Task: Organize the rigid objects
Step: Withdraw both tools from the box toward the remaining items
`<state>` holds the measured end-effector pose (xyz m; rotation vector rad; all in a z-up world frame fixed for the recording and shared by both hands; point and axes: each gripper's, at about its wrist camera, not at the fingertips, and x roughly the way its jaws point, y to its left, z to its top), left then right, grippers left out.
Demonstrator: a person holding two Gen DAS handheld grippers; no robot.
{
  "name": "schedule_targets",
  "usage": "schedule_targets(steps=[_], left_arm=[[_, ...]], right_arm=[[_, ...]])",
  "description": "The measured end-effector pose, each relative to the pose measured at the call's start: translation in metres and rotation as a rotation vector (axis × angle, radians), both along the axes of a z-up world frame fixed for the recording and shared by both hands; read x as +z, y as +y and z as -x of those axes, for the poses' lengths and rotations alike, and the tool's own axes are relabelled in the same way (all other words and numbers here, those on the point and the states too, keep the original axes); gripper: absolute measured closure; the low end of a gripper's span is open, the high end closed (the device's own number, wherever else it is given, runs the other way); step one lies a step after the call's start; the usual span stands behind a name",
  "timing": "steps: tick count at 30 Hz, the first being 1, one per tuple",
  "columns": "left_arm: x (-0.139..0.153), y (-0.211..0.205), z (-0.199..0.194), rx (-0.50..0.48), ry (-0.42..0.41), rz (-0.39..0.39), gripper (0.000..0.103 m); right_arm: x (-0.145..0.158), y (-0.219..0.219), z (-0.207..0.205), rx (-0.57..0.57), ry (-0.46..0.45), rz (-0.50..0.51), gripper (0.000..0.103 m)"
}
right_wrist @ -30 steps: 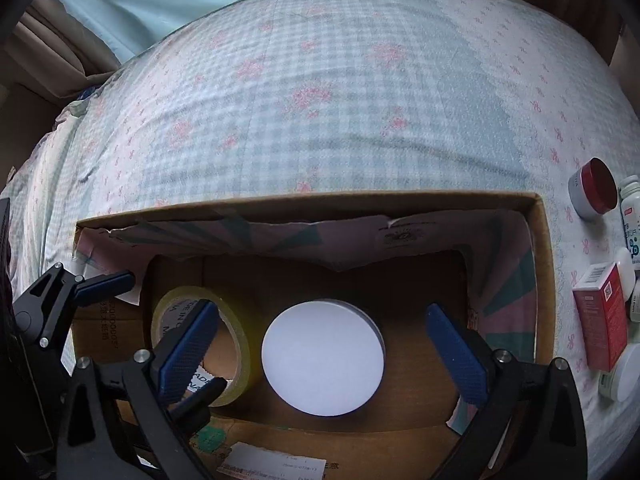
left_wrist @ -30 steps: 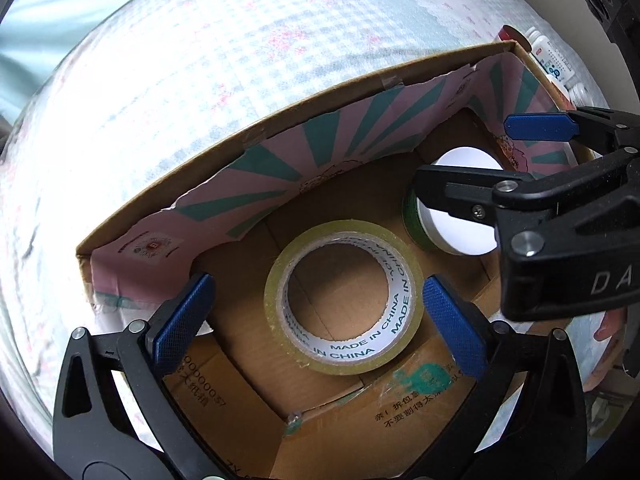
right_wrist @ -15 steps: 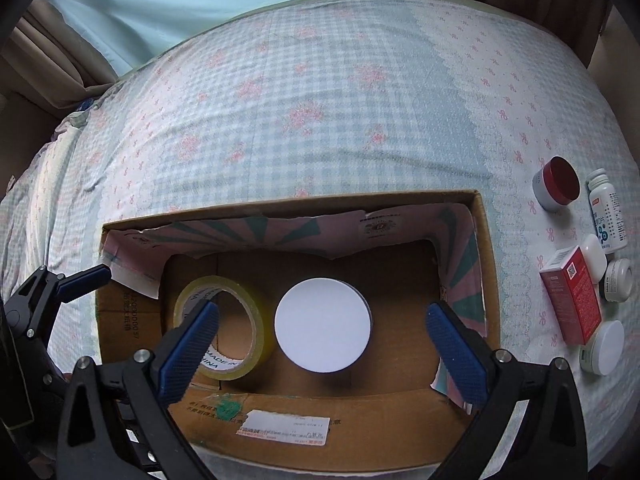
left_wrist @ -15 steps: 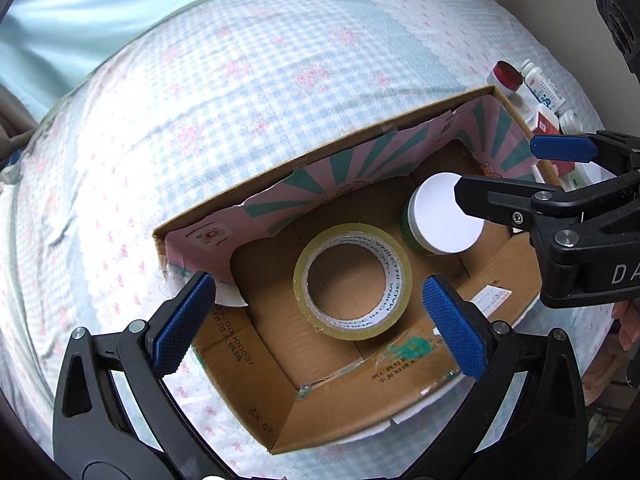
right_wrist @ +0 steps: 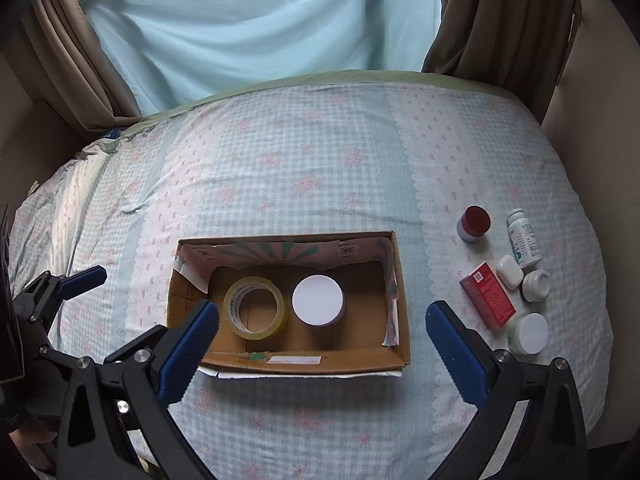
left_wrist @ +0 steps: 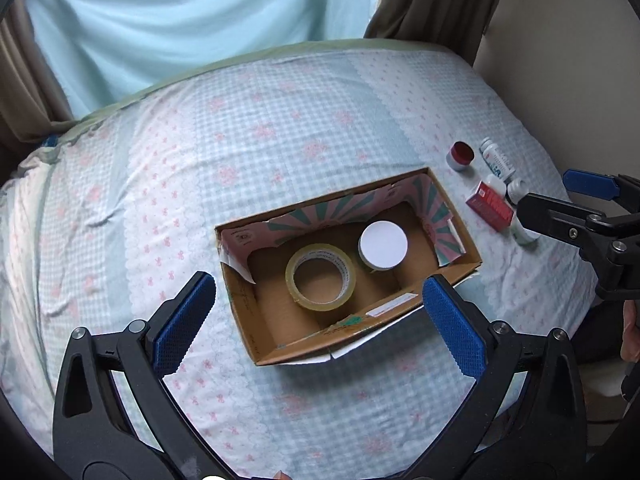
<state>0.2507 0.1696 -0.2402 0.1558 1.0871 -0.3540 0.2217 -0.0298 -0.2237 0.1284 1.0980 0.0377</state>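
Note:
An open cardboard box (right_wrist: 280,362) (left_wrist: 276,344) lies on the bed. Inside it lie a roll of clear tape (right_wrist: 256,307) (left_wrist: 321,282) and a white-lidded jar (right_wrist: 318,300) (left_wrist: 383,245), side by side. To the box's right stand a red-lidded jar (right_wrist: 474,223) (left_wrist: 461,155), a white bottle (right_wrist: 524,238), a red carton (right_wrist: 488,295) (left_wrist: 490,202), a small white case (right_wrist: 509,272) and two white jars (right_wrist: 535,285) (right_wrist: 528,333). My left gripper (left_wrist: 320,320) and right gripper (right_wrist: 322,346) are both open and empty, high above the box.
The bed carries a light blue checked cover (right_wrist: 320,168) with pink flowers. Light blue and brown curtains (right_wrist: 256,20) hang behind it. A wall (left_wrist: 568,60) stands at the right. The right gripper shows at the right edge of the left wrist view (left_wrist: 580,216).
Both grippers have risen up and back out of the box, still open. The tape and the white-lidded jar stay in the box. The items to the box's right have come into view.

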Motion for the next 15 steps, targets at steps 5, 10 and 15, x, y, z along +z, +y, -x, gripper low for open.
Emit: schedule_targets(steps=[5,10,15], left_arm=[[0.031,-0.012,0.022,0.017,-0.057,0.022,0.0],[0.051,-0.045,0.043,0.004,-0.095,0.04,0.0],[0.064,-0.087,0.062,0.015,-0.117,0.048,0.0]], right_arm=[[0.035,-0.025,0.033,-0.048,-0.064,0.035,0.0],[0.054,-0.061,0.059,-0.103,-0.106,0.047,0.0],[0.066,-0.108,0.087,-0.127,-0.151,0.058,0.0]])
